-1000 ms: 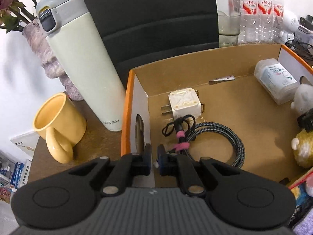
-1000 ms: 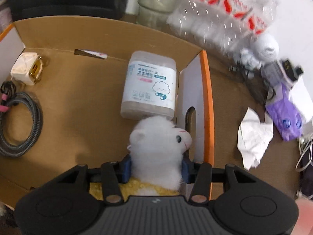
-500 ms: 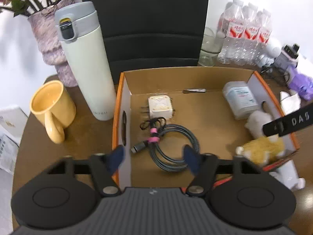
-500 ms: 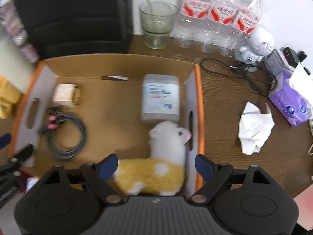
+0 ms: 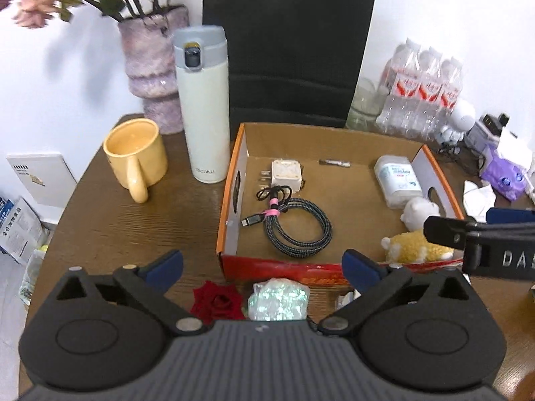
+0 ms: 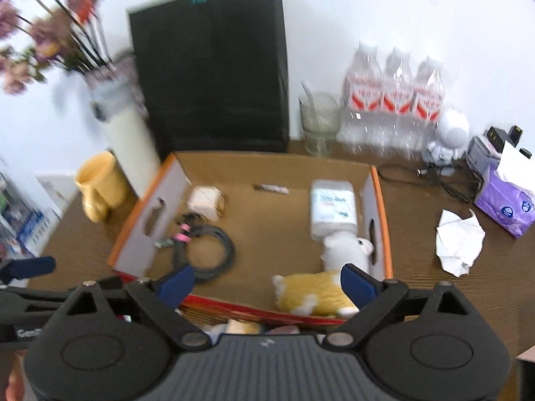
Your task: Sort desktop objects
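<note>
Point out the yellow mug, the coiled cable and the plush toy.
yellow mug [image 5: 135, 153]: left wrist view, its outer wall.
coiled cable [image 5: 301, 230]: left wrist view, the braided loop.
plush toy [image 6: 317, 292]: right wrist view, its yellow body.

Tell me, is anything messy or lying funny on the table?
Yes. A crumpled white tissue lies loose on the table, right of the cardboard box. The plush toy lies tipped on its side inside the box's near right corner.

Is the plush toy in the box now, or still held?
In the box. The plush toy lies on its side in the box; the right gripper is opening, empty.
</note>
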Available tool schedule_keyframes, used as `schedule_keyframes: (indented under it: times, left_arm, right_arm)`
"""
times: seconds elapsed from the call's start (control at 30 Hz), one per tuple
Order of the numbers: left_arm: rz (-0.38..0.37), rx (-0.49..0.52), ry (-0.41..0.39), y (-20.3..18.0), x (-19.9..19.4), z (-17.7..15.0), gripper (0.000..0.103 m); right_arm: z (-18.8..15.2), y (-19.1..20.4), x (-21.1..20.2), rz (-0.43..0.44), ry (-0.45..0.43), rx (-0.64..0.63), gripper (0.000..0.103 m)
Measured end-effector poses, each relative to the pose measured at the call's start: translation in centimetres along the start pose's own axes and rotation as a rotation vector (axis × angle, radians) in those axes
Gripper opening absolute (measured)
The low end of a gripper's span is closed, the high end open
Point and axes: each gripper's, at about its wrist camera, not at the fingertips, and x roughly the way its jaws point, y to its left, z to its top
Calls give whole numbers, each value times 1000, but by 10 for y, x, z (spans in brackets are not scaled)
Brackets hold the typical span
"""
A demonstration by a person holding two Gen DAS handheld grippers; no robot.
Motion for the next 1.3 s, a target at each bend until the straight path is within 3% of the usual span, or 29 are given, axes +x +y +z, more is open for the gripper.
schedule_keyframes:
  times: [0.13, 0.27, 0.43, 0.6, 0.73, 0.93, 1.1, 1.3]
  left_arm:
    - [17, 22, -95, -5, -21, -26, 103]
    - [-18, 15, -140, -7, -37, -62, 103]
    - [-18, 70, -254, -11, -57, -110, 103]
    - [-30, 56, -282, -10, -68, -158, 103]
    - [-63, 27, -308, -1, -75, -201, 103]
    - [-16, 27, -358, 12, -81, -253, 103]
    - [2, 2, -311, 21, -74, -278, 103]
    - [23, 43, -296, 20, -63, -290, 103]
  right_arm:
    - [-34, 3, -26, -28, -143, -6, 98]
    - [-77, 1, -50, -64, -258, 3, 102]
    - [-131, -5, -67, -85, -331, 0, 103]
    - [-174, -7, -76, -92, -344, 29, 103]
    - [-227, -3, -74, -68, -327, 21, 103]
    - [-291, 9, -76, -13, -355, -42, 103]
    - [-308, 29, -74, -74, -355, -169, 103]
    - [-317, 15, -63, -31, -299, -109, 103]
